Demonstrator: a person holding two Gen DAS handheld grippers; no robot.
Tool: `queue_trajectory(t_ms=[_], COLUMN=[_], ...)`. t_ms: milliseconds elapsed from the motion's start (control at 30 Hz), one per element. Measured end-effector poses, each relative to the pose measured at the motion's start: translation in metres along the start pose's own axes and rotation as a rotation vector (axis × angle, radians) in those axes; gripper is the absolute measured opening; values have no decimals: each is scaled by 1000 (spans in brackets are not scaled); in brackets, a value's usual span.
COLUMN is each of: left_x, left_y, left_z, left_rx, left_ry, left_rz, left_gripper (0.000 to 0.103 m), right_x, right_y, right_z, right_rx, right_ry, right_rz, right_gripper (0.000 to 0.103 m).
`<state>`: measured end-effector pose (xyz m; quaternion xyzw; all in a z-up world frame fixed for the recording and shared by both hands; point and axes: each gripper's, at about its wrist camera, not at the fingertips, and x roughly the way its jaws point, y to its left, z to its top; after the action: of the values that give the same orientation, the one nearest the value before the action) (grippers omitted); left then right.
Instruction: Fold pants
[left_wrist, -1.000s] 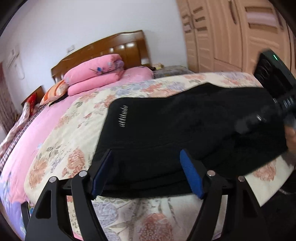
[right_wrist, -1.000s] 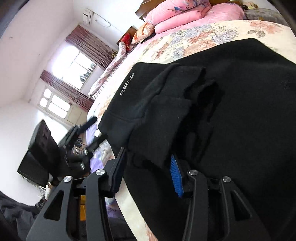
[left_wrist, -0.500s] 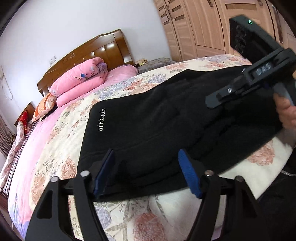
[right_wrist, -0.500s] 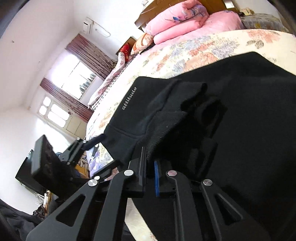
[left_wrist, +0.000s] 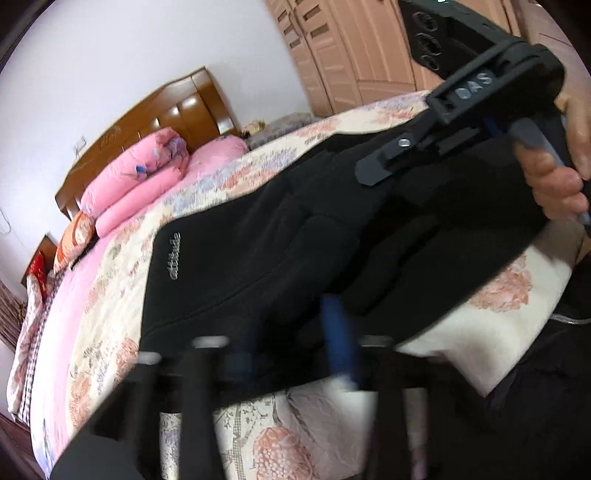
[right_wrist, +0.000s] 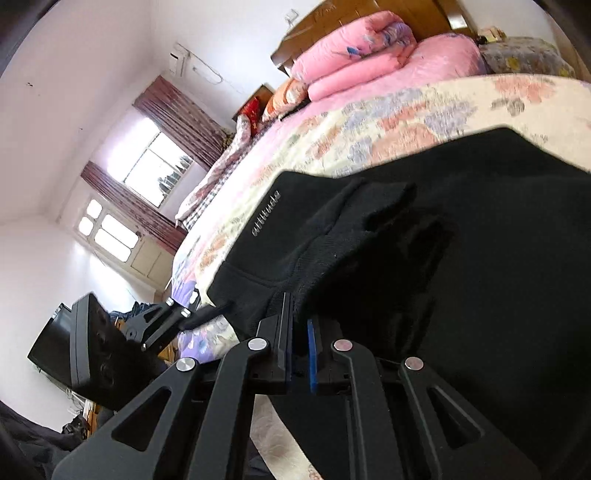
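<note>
Your right gripper (right_wrist: 300, 328) pinches the black pants (right_wrist: 461, 258) on the bed (right_wrist: 369, 122); your blurred left gripper (left_wrist: 291, 332) is spread at their edge.

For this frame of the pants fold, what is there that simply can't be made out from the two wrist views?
- Left gripper, left wrist view: motion blur smears the fingers, so open or shut is unclear.
- Black pants, both views: the far legs run off the frame edge, so the fold count is unknown.
- Right gripper, right wrist view: shut on a pants edge; which part it pinches is hidden in bunched cloth.
- Logo lettering, left wrist view: blurred.
</note>
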<state>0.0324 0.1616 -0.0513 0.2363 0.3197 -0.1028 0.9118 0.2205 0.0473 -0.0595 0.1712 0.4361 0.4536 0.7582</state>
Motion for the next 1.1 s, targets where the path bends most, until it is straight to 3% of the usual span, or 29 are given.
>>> queue_trajectory(t_ms=[33, 67, 200, 300, 367, 433, 667, 767, 833, 867, 933, 1000, 1033, 1100], left_x=[-4, -5, 8, 10, 12, 17, 6, 27, 27, 26, 16, -3, -15, -26], left_y=[-2, -2, 8, 15, 20, 24, 7, -5, -7, -5, 7, 21, 37, 65], left_z=[1, 3, 5, 5, 5, 4, 1, -7, -8, -7, -6, -5, -5, -10], left_rx=[8, 11, -18, -44, -59, -66, 59, 72, 76, 65, 20, -61, -141, -299], left_ry=[-25, -33, 7, 2, -1, 13, 22, 73, 47, 53, 56, -1, -42, -86], left_rz=[24, 36, 46, 32, 41, 50, 74, 73, 105, 100, 65, -5, -28, -26], left_gripper=[85, 85, 64, 61, 49, 16, 13, 18, 23, 26, 64, 80, 93, 101], right_x=[-5, -7, -16, -19, -22, -19, -25, -1, 8, 5, -6, -21, -30, -34], right_y=[3, 5, 14, 14, 14, 17, 15, -8, -18, -19, -15, -14, -16, -23], right_z=[2, 4, 8, 7, 4, 3, -16, -30, -35, -34, -30, -25, -23, -21], right_rx=[-7, -13, -40, -41, -35, -38, -77, -45, -18, -13, -34, -44, -37, -5], right_ry=[-13, -22, -44, -39, -38, -37, -10, 85, 132, 128, 122, 86, 64, 75], right_rz=[7, 12, 33, 28, 33, 33, -24, -99, -98, -99, -137, -154, -151, -119], right_gripper=[9, 9, 9, 9, 9, 9, 8, 9, 9, 21, 35, 93, 97, 94])
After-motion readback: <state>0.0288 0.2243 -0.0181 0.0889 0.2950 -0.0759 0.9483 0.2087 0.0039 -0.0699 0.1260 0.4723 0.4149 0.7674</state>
